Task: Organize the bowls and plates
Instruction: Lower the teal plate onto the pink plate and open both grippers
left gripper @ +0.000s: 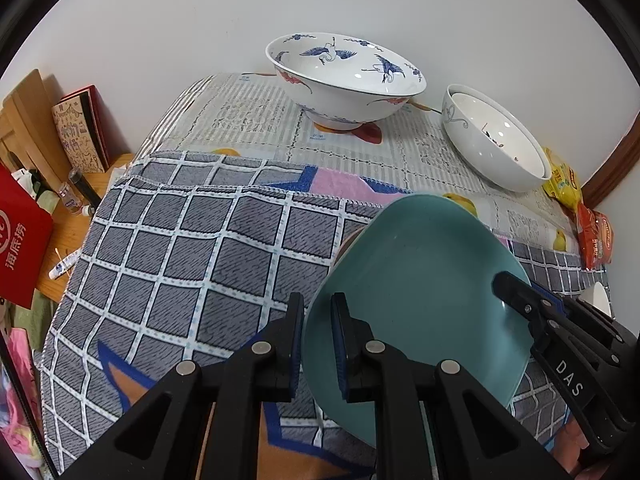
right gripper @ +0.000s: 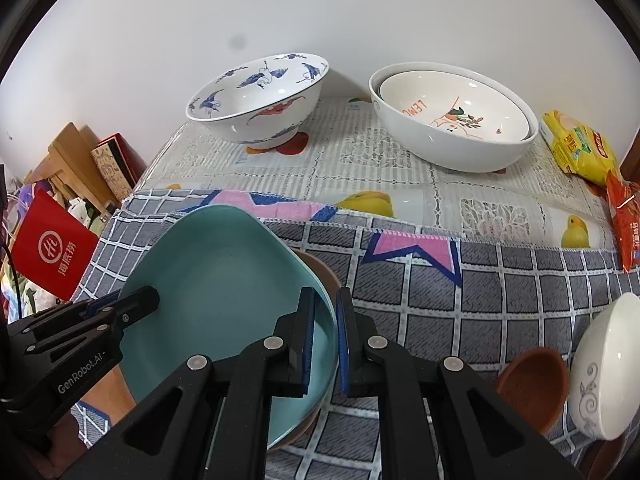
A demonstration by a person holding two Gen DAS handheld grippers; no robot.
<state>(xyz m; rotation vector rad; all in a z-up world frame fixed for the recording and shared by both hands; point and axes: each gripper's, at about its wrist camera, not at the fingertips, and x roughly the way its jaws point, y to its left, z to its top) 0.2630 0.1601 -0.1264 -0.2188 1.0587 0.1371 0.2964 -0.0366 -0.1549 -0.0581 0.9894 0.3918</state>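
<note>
- The left gripper [left gripper: 318, 344] is nearest the left wrist camera, its black fingers with blue pads pinching the near-left rim of a teal square-ish ceramic plate [left gripper: 416, 280], one pad on each face of the rim.
- The right gripper [right gripper: 325, 342] pinches the opposite rim of the same teal plate [right gripper: 224, 280] in the same way; from each wrist view the other gripper's fingers show clamped on the far edge.
- The plate is tilted, and the rim of a brown plate [right gripper: 320, 276] shows just beneath its right edge.
- Under both lies a grey checked cloth with pink and blue star shapes [left gripper: 180, 248]; the stretch of it to the left of the plate is bare.
- Beyond the cloth's far hem the surface carries a pale patterned plastic cover printed with fruit [right gripper: 360, 152], open between the cloth and the bowls at the wall.
- A large white bowl painted with blue cranes [left gripper: 346, 76] stands upright and empty at the back.
- To its right a big plain white bowl [right gripper: 452, 136] holds a smaller white bowl with orange lettering [right gripper: 452, 108] nested inside it.
- Yellow and orange snack packets [right gripper: 580, 148] crowd the right edge of the surface.
- At the lower right of the right wrist view a small brown bowl [right gripper: 528, 384] lies just beside a white bowl with a grey scroll pattern [right gripper: 604, 368].
- Past the left edge are a red bag [left gripper: 20, 236] and wooden boards [left gripper: 28, 116].
</note>
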